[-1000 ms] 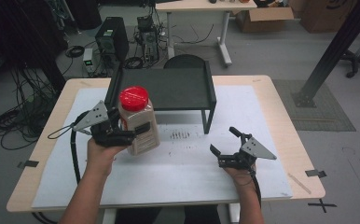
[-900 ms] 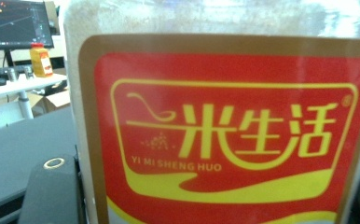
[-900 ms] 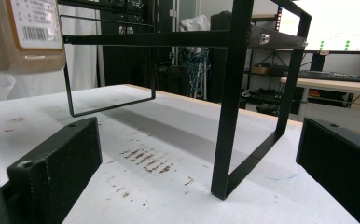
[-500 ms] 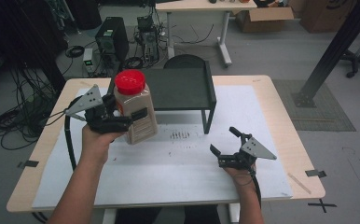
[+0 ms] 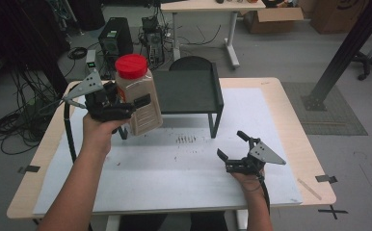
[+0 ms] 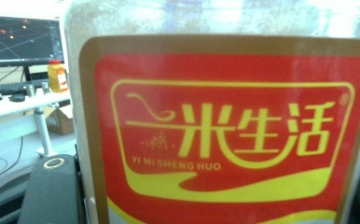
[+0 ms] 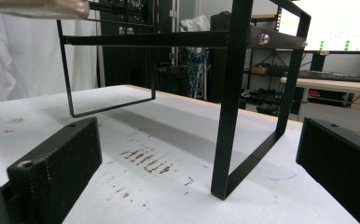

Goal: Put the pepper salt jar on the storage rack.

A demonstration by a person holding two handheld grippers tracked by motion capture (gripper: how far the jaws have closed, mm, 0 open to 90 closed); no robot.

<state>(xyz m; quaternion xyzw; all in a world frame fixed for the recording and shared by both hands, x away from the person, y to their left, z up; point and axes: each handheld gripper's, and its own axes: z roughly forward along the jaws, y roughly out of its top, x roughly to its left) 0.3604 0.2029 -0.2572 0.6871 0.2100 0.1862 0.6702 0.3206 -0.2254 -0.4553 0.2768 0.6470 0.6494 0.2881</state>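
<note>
My left hand-held gripper (image 5: 126,107) pinches the clear red-lidded plastic jar of pale grain (image 5: 138,96), lifted off the counter (image 5: 280,96) beside the black metal shelf (image 5: 189,91); placing remains. My right hand-held gripper (image 5: 232,147) rests spread, empty.

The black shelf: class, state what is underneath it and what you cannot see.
Under the black shelf lies bare white table covering with small reddish-brown marks near its front edge. From above, the shelf top and the lifted jar cover most of that space.
</note>
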